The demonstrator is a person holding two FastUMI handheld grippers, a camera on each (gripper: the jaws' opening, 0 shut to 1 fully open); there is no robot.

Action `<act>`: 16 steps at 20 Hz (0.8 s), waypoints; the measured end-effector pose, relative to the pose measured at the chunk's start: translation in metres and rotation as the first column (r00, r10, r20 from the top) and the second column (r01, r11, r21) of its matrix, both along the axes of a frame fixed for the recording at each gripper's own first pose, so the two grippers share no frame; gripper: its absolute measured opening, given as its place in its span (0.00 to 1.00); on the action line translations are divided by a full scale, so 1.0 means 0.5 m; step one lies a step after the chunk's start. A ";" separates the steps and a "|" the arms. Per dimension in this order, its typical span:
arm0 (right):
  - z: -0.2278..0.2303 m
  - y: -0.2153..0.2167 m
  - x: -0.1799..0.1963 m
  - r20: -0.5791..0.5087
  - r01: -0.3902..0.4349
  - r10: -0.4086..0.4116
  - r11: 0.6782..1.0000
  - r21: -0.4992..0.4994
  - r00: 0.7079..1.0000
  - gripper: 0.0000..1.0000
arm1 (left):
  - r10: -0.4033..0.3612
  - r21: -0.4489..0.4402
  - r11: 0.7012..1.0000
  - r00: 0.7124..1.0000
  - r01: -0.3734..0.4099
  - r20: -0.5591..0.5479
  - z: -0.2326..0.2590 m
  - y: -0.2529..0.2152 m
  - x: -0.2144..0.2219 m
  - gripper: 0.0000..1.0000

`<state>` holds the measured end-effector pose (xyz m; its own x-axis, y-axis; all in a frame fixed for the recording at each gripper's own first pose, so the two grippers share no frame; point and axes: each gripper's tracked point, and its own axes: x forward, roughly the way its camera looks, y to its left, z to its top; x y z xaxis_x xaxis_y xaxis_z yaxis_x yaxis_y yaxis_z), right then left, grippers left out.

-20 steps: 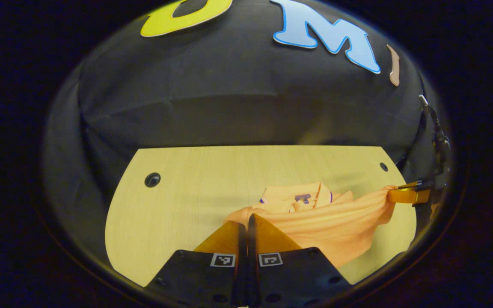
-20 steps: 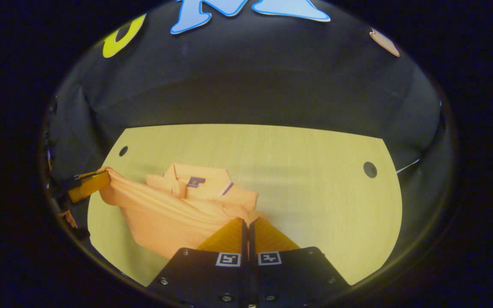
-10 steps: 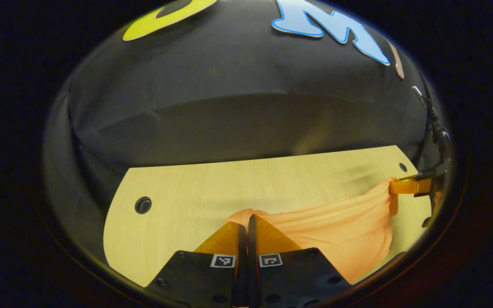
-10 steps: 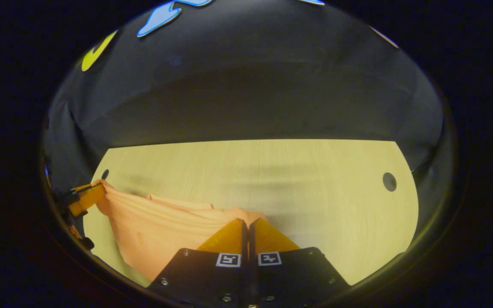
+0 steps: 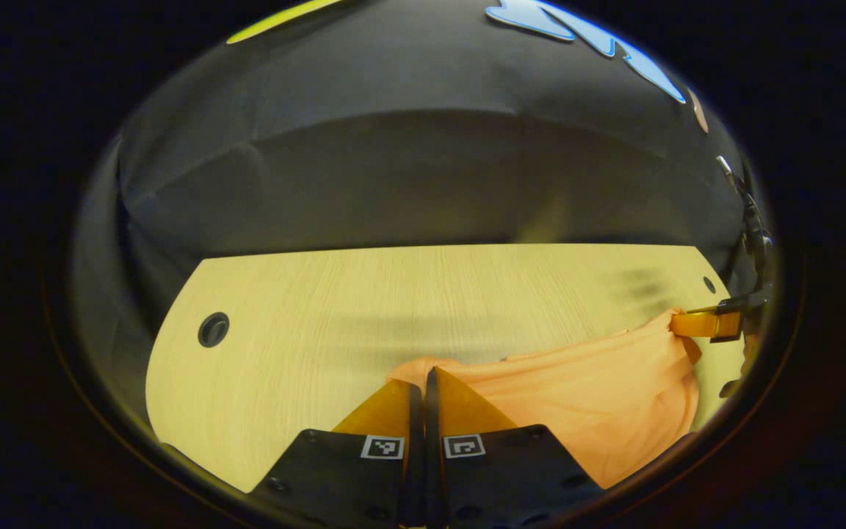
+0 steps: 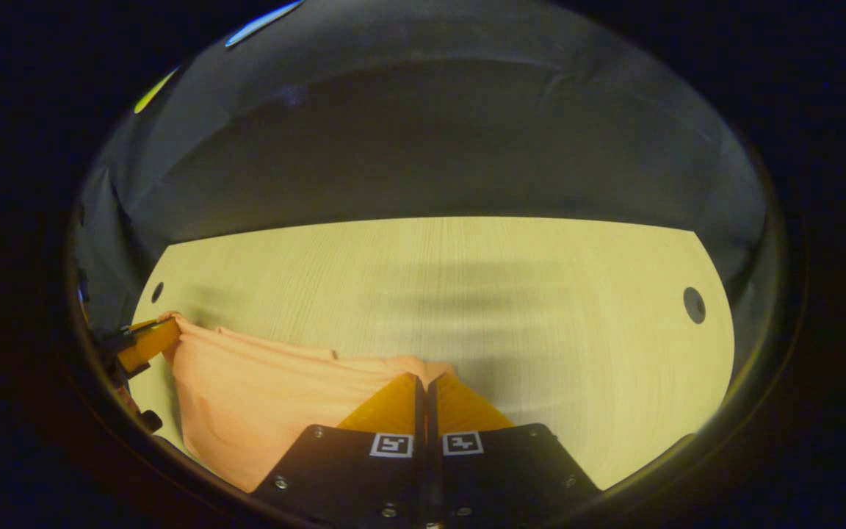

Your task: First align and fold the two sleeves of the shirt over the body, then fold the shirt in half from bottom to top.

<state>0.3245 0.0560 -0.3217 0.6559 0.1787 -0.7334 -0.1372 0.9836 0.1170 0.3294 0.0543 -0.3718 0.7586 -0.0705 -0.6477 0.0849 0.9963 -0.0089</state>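
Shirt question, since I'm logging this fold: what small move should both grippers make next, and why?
Probably carry the held edge forward and lower it. The left gripper and right gripper each pinch a corner of the shirt, which sags between them above the table.

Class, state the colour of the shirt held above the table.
Plain light orange shirt, clearest in the right gripper view.

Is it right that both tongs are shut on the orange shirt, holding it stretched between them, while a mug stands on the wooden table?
Not quite: no mug stands on the table; the right gripper view shows its wood bare beyond the shirt. The rest holds: the left tongs and right tongs are each shut on the shirt, stretched between them.
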 end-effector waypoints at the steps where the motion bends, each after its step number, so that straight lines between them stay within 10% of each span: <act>1: -0.005 0.001 0.001 -0.002 -0.001 0.001 1.000 -0.003 1.000 0.00 | 0.002 -0.003 1.000 1.000 -0.002 -0.003 -0.005 0.001 0.000 0.05; 16: 0.071 -0.021 -0.059 0.013 0.056 -0.056 0.998 0.034 0.998 0.16 | 0.004 0.012 1.000 1.000 -0.004 0.020 0.067 0.007 -0.068 0.35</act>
